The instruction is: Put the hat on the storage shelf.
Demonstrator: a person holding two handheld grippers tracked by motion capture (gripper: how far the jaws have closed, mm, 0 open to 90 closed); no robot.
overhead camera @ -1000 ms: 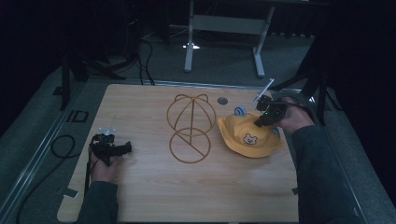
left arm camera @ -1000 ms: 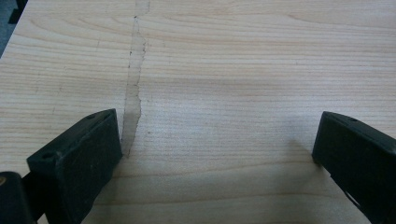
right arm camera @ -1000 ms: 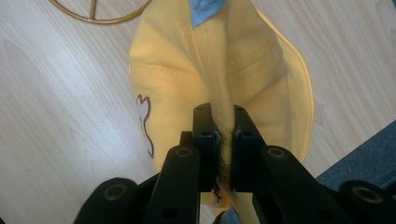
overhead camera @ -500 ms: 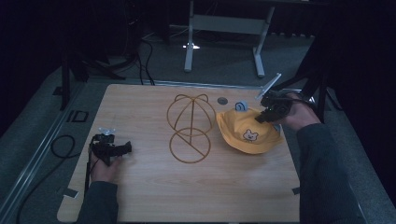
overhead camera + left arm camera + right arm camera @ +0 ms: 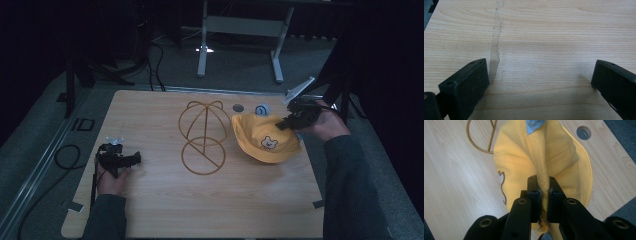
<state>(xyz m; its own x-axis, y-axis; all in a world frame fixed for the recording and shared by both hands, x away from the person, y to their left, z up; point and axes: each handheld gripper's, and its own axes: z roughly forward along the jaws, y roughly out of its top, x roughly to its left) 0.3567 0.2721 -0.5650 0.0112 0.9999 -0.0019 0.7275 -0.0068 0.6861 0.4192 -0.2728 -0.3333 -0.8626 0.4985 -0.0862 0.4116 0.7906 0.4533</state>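
Note:
A yellow hat with a small bear patch lies right of centre on the wooden table. My right gripper is shut on its right edge; in the right gripper view a fold of the yellow hat is pinched between the jaws of the right gripper. A gold wire hat stand stands just left of the hat. Over at the table's left, my left gripper rests low, open and holding nothing; in the left gripper view the left gripper has only bare wood between its jaws.
A round hole in the tabletop sits behind the hat, next to a small blue tag. Metal frame legs stand on the floor beyond the table. A black cable loops off the left edge.
My right gripper has drawn back to the right with the hat's edge in it, pulling the hat slightly that way. The left gripper has stayed put.

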